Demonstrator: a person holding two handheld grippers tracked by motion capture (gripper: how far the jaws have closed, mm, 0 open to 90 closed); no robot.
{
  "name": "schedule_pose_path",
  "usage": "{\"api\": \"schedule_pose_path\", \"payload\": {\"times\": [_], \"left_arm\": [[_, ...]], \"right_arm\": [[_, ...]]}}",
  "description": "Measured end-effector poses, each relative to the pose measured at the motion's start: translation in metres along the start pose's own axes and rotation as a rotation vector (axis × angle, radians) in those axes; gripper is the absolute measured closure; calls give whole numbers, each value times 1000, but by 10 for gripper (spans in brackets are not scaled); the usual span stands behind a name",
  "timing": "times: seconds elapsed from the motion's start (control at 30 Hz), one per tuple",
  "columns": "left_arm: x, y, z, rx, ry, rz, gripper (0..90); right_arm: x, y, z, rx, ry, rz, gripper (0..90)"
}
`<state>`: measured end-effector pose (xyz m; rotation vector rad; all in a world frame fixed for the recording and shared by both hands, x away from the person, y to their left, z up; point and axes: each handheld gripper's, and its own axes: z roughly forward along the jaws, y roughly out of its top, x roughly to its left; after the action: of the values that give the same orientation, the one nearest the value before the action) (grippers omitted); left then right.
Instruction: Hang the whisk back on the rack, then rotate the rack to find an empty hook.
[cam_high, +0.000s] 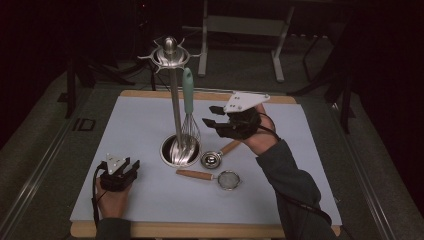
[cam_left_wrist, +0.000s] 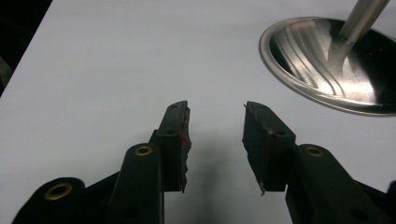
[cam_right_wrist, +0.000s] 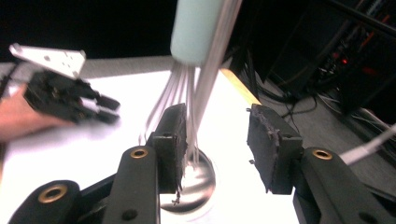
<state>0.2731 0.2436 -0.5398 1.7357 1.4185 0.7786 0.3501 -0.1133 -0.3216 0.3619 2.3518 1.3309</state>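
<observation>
Right claw (cam_high: 210, 116) stands open with nothing between its jaws, raised off the table (cam_high: 140, 125) just to the right of the whisk (cam_high: 189, 107). That whisk hangs upright from a hook at the top of the metal stand (cam_high: 172, 100), its pale green handle up and its wire loops down near the stand's round base (cam_left_wrist: 327, 65). In the right gripper view the handle (cam_right_wrist: 196, 28) rises just ahead of the jaws and a little to their left, with the wires close by the left pad; no pad presses on them. The whisk's long axis runs straight up and down, so the open jaws face it side-on, and the right hand is much the nearer one.

Left claw (cam_high: 129, 167) rests low at the near left of the table, jaws wide and holding nothing, well apart from the stand.

A small metal cup with a wooden handle (cam_high: 212, 159) and a little strainer (cam_high: 227, 180) lie in front of the base. I can read no brand or writing on any of these things.
</observation>
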Motion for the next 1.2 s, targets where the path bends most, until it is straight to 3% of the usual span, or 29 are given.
{"api": "schedule_pose_path", "payload": {"times": [0.3,0.37,0.5,0.53,0.57,0.67,0.8,0.83,0.87,0.93,0.97,1.1,1.17,1.2], "left_arm": [[1,0,-1,-2,-6,-8,622],[2,-1,-2,-15,-9,-18,640],[5,0,-5,-41,-21,-49,739],[7,1,-8,-66,-39,-84,783],[8,3,-10,-80,-45,-102,810],[7,14,-23,-143,-60,-103,895],[0,28,-40,-231,-95,-117,898],[0,28,-40,-231,-95,-117,899],[-4,38,-50,-285,-109,-128,899],[-8,51,-60,-348,-125,-148,899],[-8,51,-60,-348,-125,-148,899],[-24,88,-82,-493,-171,-122,898],[-27,95,-85,-519,-181,-115,898],[-33,107,-90,-556,-196,-99,898]], "right_arm": [[-5,-17,-1,116,-27,-17,563],[-6,-23,1,170,-25,-19,560],[-7,-31,3,202,-43,-23,562],[-7,-38,2,211,-80,-25,563],[-7,-40,1,216,-81,-21,563],[-9,-49,0,241,-89,-9,562],[-11,-61,0,306,-116,-20,559],[-10,-64,0,318,-123,-21,559],[-10,-66,0,328,-131,-15,559],[-9,-72,-1,333,-139,0,556],[-9,-72,-1,333,-139,0,556],[-10,-91,0,357,-147,63,552],[-10,-97,1,374,-152,84,550],[-10,-106,2,392,-166,116,548]]}}
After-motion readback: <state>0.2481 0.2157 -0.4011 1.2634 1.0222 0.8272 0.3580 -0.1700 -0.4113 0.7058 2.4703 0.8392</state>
